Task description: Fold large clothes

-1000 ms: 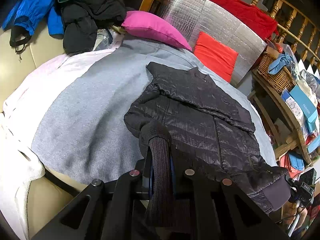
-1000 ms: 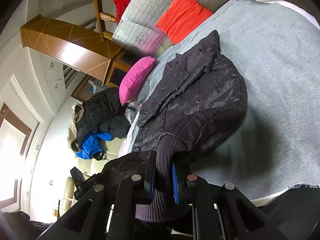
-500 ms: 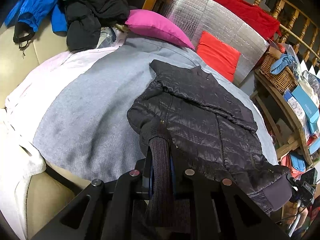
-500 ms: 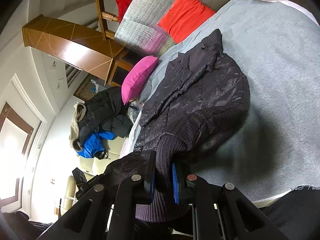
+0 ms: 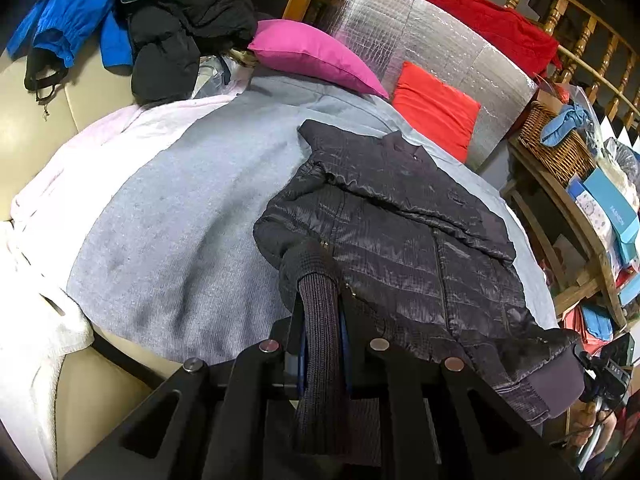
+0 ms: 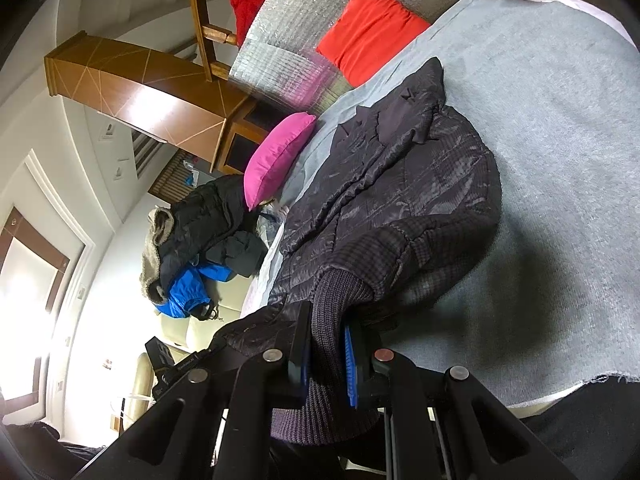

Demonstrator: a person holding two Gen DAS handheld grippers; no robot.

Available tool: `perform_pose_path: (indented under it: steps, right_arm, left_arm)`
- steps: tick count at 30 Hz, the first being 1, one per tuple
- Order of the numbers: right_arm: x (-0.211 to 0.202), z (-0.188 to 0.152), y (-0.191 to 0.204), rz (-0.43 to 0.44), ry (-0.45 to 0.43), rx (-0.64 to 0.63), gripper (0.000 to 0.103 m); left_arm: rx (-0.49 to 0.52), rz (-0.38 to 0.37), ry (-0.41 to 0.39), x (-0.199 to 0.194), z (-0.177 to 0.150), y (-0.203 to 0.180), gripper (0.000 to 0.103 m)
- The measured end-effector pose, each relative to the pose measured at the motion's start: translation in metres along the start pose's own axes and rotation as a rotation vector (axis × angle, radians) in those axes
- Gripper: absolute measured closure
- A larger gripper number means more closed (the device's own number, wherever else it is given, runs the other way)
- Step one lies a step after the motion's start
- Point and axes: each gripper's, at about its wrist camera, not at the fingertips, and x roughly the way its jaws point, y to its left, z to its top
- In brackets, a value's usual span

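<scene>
Nearest, the left hand-held gripper [image 5: 322, 344] pinches a ribbed knit cuff [image 5: 320, 320], and the right hand-held gripper [image 6: 326, 354] pinches a matching cuff [image 6: 332, 312]. Ahead of both lies the dark quilted jacket [image 5: 400, 240], its long axis running away from the fingers toward the collar at the far end, flat on the grey blanket [image 5: 180, 220]. Each hand sits equally near its own end. The sleeves' run beneath the body is hidden, probably bunched. Beyond sit a pink cushion [image 5: 312, 54] and a red cushion [image 5: 434, 108].
</scene>
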Motion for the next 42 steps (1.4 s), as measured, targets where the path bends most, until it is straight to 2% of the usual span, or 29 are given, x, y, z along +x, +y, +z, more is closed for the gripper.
perform_pose_path:
  steps: [15, 29, 42]
  right_arm:
    - [-0.001, 0.003, -0.004, -0.001, -0.007, 0.003, 0.088]
    - [0.000, 0.028, 0.014, 0.022, -0.060, -0.038, 0.088]
    - [0.000, 0.042, 0.023, 0.007, -0.084, -0.053, 0.089]
  left_arm:
    - [0.008, -0.009, -0.009, -0.002, 0.007, -0.004, 0.089]
    - [0.038, -0.053, -0.087, -0.005, 0.042, -0.021, 0.089]
    - [0.056, -0.080, -0.111, -0.002, 0.060, -0.024, 0.089]
